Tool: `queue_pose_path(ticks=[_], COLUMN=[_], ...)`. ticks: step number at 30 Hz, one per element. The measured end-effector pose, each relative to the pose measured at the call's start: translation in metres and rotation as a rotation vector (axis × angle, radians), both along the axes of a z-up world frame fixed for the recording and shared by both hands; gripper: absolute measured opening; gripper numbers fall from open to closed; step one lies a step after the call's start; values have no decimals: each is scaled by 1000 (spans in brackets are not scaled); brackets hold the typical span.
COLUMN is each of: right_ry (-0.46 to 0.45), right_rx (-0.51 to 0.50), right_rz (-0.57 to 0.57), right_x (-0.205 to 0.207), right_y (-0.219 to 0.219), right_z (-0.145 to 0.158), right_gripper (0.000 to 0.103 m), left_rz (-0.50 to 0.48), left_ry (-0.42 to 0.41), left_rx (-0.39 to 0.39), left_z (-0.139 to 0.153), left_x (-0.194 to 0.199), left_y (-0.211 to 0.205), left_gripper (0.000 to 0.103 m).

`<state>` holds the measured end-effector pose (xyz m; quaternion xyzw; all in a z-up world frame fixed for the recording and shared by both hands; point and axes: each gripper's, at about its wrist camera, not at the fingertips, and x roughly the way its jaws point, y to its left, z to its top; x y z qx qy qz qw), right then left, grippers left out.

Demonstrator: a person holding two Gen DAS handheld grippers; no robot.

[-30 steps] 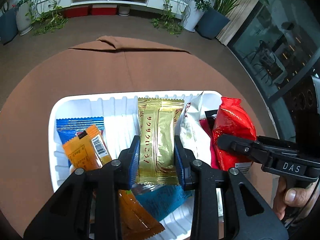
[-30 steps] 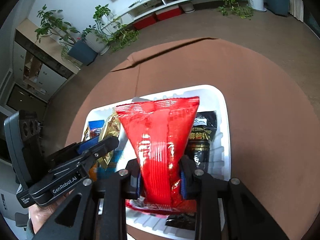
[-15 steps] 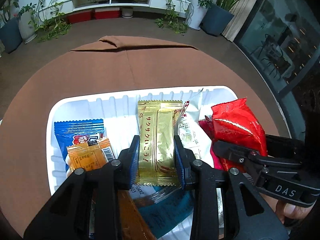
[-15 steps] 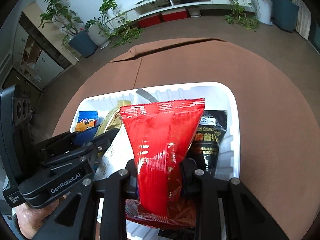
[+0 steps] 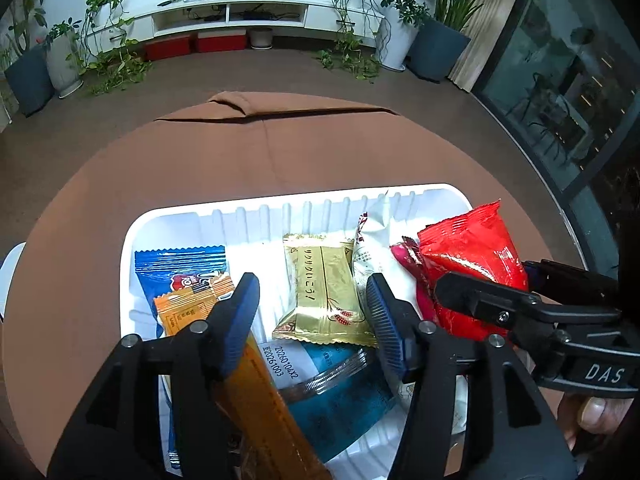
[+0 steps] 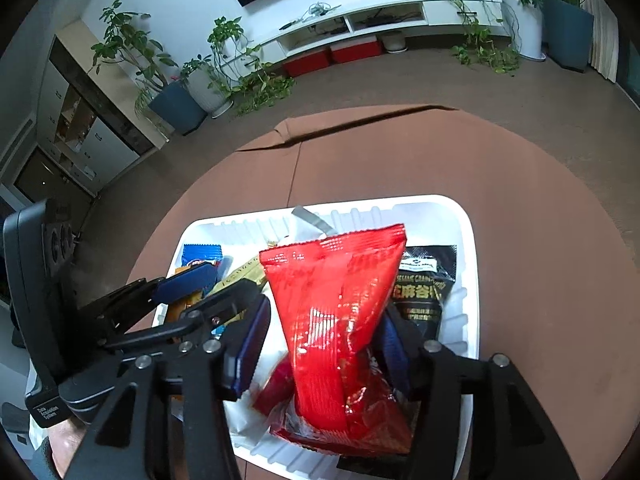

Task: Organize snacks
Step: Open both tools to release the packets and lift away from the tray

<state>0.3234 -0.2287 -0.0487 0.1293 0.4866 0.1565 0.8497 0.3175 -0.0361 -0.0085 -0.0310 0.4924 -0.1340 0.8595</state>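
Note:
A white tray [image 5: 256,216] on the brown table holds several snack packets. My left gripper [image 5: 314,304] is open above it, and a gold packet [image 5: 324,288] lies loose between its fingers on a blue-green packet [image 5: 340,396]. An orange packet [image 5: 192,304] and a blue packet [image 5: 180,260] lie to the left. My right gripper [image 6: 324,332] is open around a red bag [image 6: 332,300], which stands in the tray [image 6: 468,240] beside a black packet [image 6: 424,288]. The red bag [image 5: 472,256] also shows at the right of the left wrist view.
The round table has a brown cloth [image 5: 280,152] with a fold at its far edge. A white object [image 5: 8,272] peeks in at the table's left edge. Potted plants and a white low shelf [image 5: 240,16] stand far behind.
Both grippers have opened. The left one has let go of the gold packet, which now lies in the tray. The right one has loosened from the red bag.

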Motion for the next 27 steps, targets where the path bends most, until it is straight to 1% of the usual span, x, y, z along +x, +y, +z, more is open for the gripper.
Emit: queue_pose_path(ticks=[1,3,7,8,11,13,14,16,17,18,20,22,23,24,25,27], right_ry=[-1,-9,-27,-31,-43,-62,-70,-100,-115,-132,-161,-186,-194,-204,-213,-219], right_rx=[1,7,11,11,20,32,39,57,66,77,102,124,128,133,136,125], right_rz=[-3,-13,-24,-26,-32,-43,-47,-61,-64,-65,-67,-64,-65,-66,-65,-52], right_x=[0,0,-3,-4,-8,-14,-16,-27,-33,-40,-54,-72,-80,-89,-99,-119], right_y=[0,-4,-9,-11,-13,-17,-18,-23,-24,-26,-29,-30,-31,-31,-31,-28], right_z=[1,3,7,9,13,19,22,32,36,42,50,57,60,62,63,63], right_gripper=[57,57,64,65,67,70,73,78,82,84,91,94,95,95,96,96], left_rz=[3,6,9,9,6,2,-1,1,3,2,-7,-27,-47,-55,-67,-86], left_ry=[-3,-9,-34,-40,-62,-84,-98,-138,-159,-174,-228,-269,-300,-312,-329,-340], left_rx=[1,0,11,11,14,17,17,23,26,26,40,72,110,137,178,197], left_z=[1,1,10,14,25,35,40,54,61,66,79,87,89,91,89,84], left_x=[1,1,-6,-8,-16,-26,-31,-45,-53,-60,-81,-103,-119,-126,-141,-164], left_y=[2,3,6,5,5,5,5,6,8,9,11,11,9,8,9,9], left_gripper=[55,61,63,66,69,74,77,87,98,103,103,103,103,103,103,103])
